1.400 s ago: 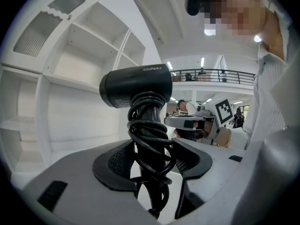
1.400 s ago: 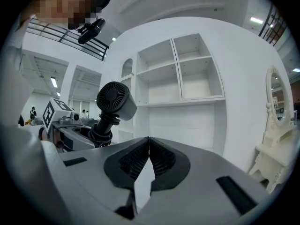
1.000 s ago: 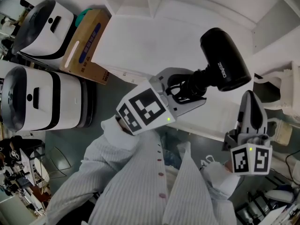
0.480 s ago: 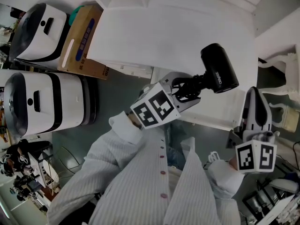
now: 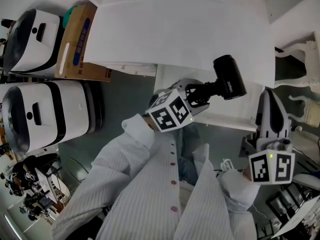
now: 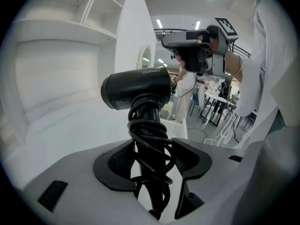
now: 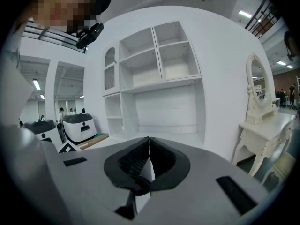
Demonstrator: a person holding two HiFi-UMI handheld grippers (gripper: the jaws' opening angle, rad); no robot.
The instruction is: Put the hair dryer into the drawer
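Observation:
The black hair dryer has its cord wound round the handle, and my left gripper is shut on that handle. It hangs over the front edge of the white desk, above a lower white part that juts out there like a pulled-out drawer; its inside is hidden. In the left gripper view the hair dryer stands upright between the left gripper's ribbed pads, barrel pointing left. My right gripper hovers at the right of the desk front, shut and empty; in its own view the right gripper faces the shelves.
Two white-and-black machines and a cardboard box stand left of the desk. A white ornate vanity table is at the right. White shelving rises behind the desk. The person's striped sleeves fill the lower head view.
My left gripper has sunk with the hair dryer, from well above the desk top down to the desk's front edge. The right gripper has dropped a little.

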